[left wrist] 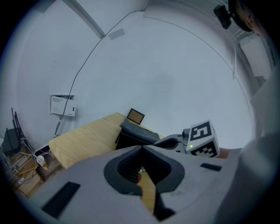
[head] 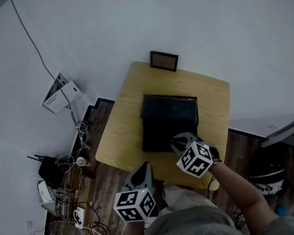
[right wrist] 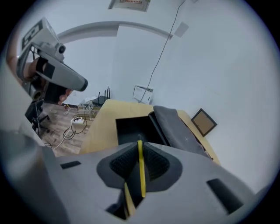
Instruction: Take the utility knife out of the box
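two jaws of your right gripper (right wrist: 139, 143) pinch the thin yellow utility knife (right wrist: 141, 170) at the near edge of the open box (right wrist: 131, 127), probably light, stiff and slippery, so grip its flat sides, while your left gripper (left wrist: 142, 149) is closed, empty.

Head view looks steeply down on the table (head: 120, 130); both gripper views face its black box (head: 168, 119)

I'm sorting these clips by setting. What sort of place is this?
Probably a small office or workroom: a plain wooden table against a bare white wall, a router and tangled cables on the wood floor, papers on the wall.
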A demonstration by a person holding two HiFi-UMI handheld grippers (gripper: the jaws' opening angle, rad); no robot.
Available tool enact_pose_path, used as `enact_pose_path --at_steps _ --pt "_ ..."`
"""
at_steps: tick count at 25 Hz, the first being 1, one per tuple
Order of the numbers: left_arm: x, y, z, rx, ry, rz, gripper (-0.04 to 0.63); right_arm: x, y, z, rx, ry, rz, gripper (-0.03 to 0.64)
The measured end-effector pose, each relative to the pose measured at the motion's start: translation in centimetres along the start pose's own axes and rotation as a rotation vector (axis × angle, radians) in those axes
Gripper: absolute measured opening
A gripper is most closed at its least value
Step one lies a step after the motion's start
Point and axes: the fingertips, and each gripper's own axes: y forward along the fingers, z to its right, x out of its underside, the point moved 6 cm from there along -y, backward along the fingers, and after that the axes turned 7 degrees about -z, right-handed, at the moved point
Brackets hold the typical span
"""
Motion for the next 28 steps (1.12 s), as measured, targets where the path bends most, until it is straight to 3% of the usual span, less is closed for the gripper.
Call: enact_pose_path --at_steps 14,28 --pt "4.5 -7.1 2.6 -0.001 0.026 0.067 0.005 -0.2 -10.5 -7.0 0.131 0.167 0.259 0.037" --pt "8.8 -13.0 5.2 0.01 0.036 0.116 0.005 0.8 -17.6 -14.2 0.161 0.319 0.436 0.037"
